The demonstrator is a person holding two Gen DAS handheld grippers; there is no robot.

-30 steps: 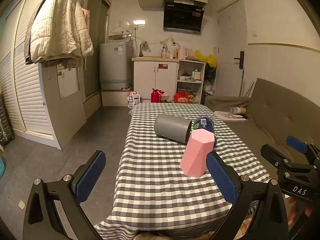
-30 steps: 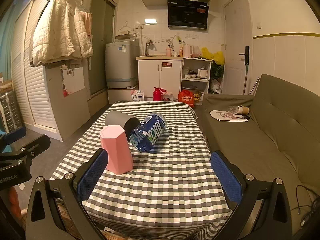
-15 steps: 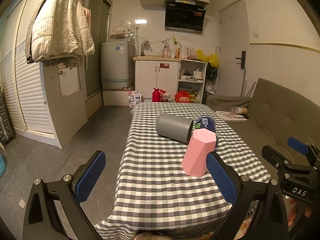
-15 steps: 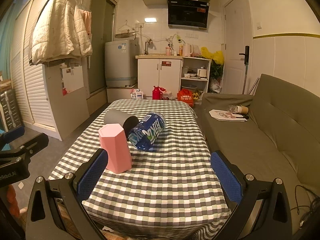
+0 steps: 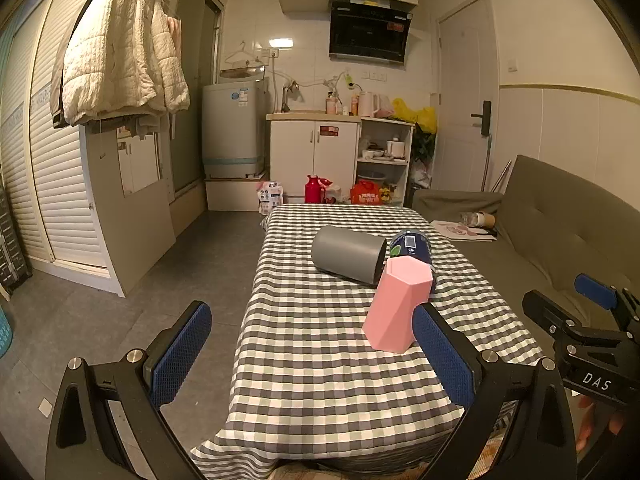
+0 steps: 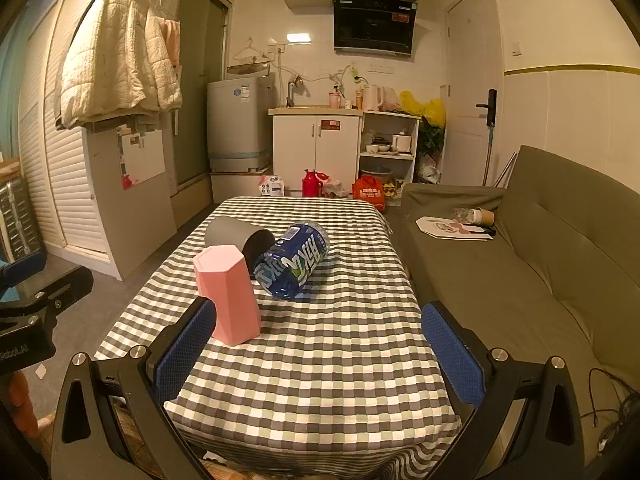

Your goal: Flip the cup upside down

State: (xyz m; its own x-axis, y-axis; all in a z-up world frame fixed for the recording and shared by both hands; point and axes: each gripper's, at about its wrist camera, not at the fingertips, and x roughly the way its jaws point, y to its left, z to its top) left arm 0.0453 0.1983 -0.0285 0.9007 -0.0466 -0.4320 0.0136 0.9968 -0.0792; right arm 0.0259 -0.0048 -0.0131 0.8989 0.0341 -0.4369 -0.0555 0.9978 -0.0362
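Note:
A pink hexagonal cup (image 5: 397, 305) stands on the checked tablecloth (image 5: 320, 344), narrower at the bottom in the left wrist view; it also shows in the right wrist view (image 6: 228, 294). My left gripper (image 5: 312, 352) is open and empty, held before the table's near edge, its right pad close beside the cup. My right gripper (image 6: 316, 354) is open and empty over the near edge, its left pad just in front of the cup. The right gripper also shows in the left wrist view (image 5: 592, 320).
A grey cup (image 5: 347, 254) lies on its side behind the pink one, also in the right wrist view (image 6: 236, 236). A blue printed cup (image 6: 294, 260) lies beside it. A sofa (image 6: 540, 264) runs along the table's right. Floor lies to the left.
Both grippers have drifted slightly; the cups sit a touch further right in the left wrist view and further left in the right wrist view. Nothing was grasped.

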